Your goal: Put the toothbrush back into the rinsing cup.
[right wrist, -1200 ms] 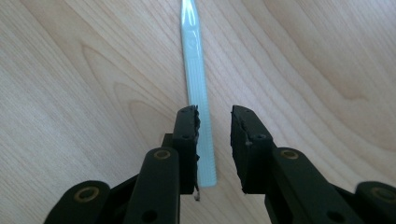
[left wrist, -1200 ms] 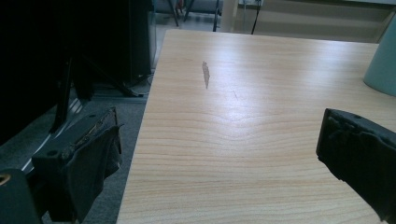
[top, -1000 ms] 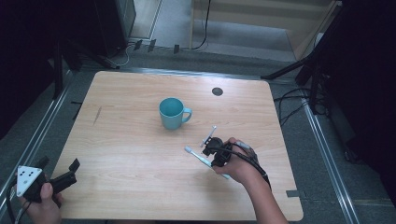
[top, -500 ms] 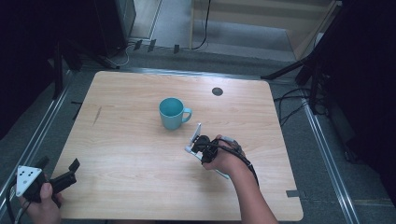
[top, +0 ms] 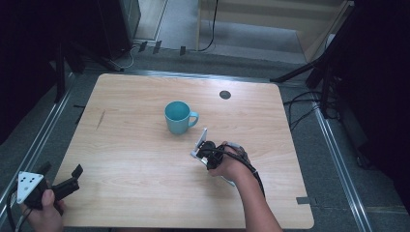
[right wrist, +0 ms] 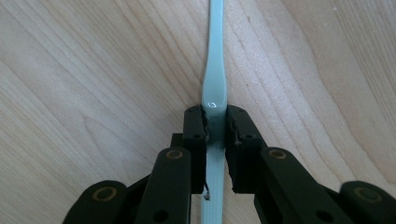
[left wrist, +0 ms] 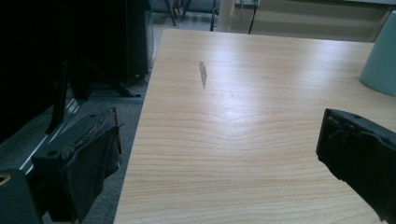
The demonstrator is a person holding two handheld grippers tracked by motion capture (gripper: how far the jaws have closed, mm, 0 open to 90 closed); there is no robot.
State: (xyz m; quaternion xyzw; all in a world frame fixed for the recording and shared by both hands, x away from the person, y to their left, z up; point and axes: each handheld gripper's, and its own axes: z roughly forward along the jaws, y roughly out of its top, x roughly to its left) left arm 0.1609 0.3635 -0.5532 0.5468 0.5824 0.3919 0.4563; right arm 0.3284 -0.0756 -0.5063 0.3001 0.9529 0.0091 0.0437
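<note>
Jaws of the right gripper are clamped on a thin pale blue-white utensil, seemingly a spoon handle, which runs forward over the wood. Seen from the high view, this gripper sits toward the bench's near right part, the utensil angled up just short of a teal mug standing near the middle. At the near left corner the left gripper hangs with jaws spread wide, holding nothing

Only a teal mug stood in the way, near the middle of the table. All around it was bare wood.
</note>
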